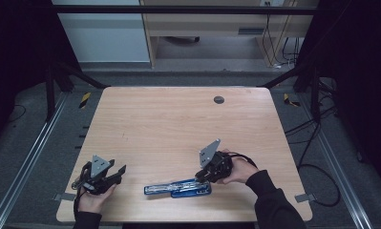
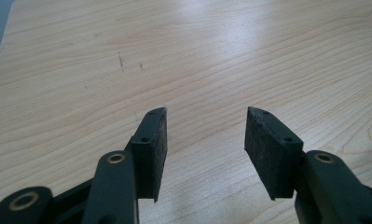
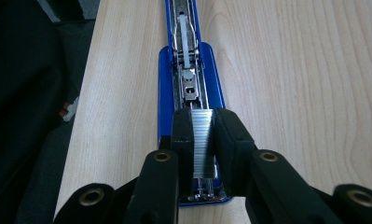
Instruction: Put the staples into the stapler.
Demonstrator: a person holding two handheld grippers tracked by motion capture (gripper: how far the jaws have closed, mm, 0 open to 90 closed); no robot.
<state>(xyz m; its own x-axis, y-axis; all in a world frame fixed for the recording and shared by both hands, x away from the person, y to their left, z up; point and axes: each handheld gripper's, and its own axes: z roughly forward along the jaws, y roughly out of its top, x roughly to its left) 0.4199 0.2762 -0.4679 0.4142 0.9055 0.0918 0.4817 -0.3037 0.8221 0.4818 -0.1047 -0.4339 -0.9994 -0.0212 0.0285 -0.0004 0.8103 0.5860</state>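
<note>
— How were the jaws of the right gripper found?

— They were seen narrowed onto a strip of staples, which was clamped between the two pads. The strip was held directly over the rear end of a blue stapler, whose open metal channel and spring pusher were exposed in the right gripper view. Whether the strip was already touching the channel could not be told.

— And where was the stapler placed?

— It was laid flat and opened out along the near edge of the worktop, roughly at the middle of that edge and parallel to it. In the high view the stapler was seen with the right gripper set at its right end.

— What was noted of the left gripper?

— Its jaws were held wide apart, and nothing was gripped or touched by them; bare wood grain was seen between the pads. In the high view the left gripper was found near the near left corner of the worktop, well apart from the stapler, with its jaws pointed to the right.

— Was anything else observed on the worktop?

— A small dark round cap was seen near the far edge, right of its middle.
</note>
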